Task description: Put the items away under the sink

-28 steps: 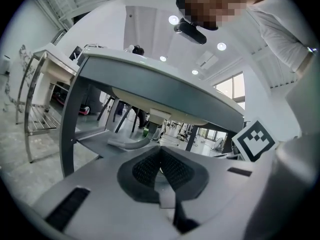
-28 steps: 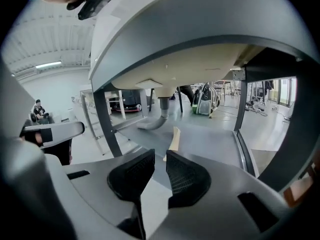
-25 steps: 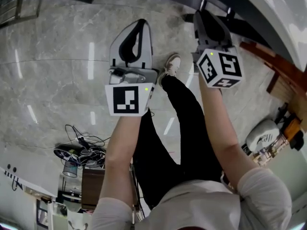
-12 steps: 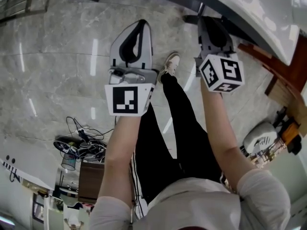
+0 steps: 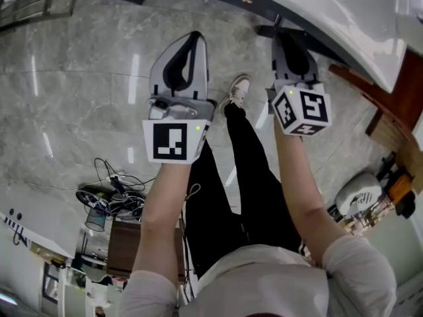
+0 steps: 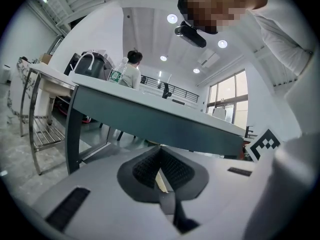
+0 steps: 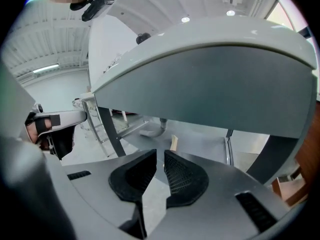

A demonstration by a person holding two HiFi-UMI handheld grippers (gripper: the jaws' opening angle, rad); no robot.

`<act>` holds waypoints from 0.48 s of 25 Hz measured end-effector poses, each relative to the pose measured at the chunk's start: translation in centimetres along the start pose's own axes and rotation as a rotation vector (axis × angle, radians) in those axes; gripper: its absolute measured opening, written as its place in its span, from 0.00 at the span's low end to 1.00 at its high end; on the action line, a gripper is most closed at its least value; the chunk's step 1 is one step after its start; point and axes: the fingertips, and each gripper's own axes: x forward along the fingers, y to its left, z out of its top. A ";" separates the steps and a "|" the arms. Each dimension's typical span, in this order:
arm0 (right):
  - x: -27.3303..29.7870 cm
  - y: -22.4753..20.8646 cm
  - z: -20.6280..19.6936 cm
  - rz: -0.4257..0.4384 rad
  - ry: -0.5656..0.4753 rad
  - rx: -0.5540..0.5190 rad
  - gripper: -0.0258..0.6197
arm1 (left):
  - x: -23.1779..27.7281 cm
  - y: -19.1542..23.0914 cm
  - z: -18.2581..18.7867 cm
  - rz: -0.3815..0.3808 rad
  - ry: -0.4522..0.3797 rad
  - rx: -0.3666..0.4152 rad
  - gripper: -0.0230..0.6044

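Head view, looking steeply down: I stand on a grey marble floor (image 5: 73,98). My left gripper (image 5: 192,38), a white shell with black ribbed pads, and my right gripper (image 5: 287,41), its twin, are held out side by side. Both point toward the sink (image 5: 330,12), a long white curved basin whose rim crosses the top of the picture. No item shows in either gripper here. Left gripper view: the pads (image 6: 145,168) meet at their tips, so these jaws are closed. A pale sliver shows in the wedge lower down, and I cannot tell whether it is pinched or only background. Ahead is the sink's grey edge, with a clear plastic bottle with a green label (image 6: 117,74) standing on top toward the left. Right gripper view: the jaws have just been closing and stand a narrow slit apart, with nothing between them. Beyond them the storage space opens under the basin's grey underside, between dark metal legs (image 7: 107,129). A pale drain pipe (image 7: 159,128) hangs there with a small tan block (image 7: 173,143) just beside it. I judge I am between items. To do this well, I should part the jaws before reaching, grip squarely, then go in low, clear of rim, legs and pipe.
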 end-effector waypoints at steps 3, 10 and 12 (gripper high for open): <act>-0.1 -0.1 0.5 -0.001 -0.008 -0.001 0.15 | -0.3 0.2 0.4 0.019 -0.013 -0.014 0.04; -1.1 -0.2 0.7 -0.005 0.000 0.005 0.14 | -0.5 -0.4 0.7 0.010 0.018 -0.020 0.04; -1.3 -0.2 0.9 -0.005 -0.005 0.009 0.14 | -0.7 -0.3 1.7 0.007 0.002 -0.004 0.04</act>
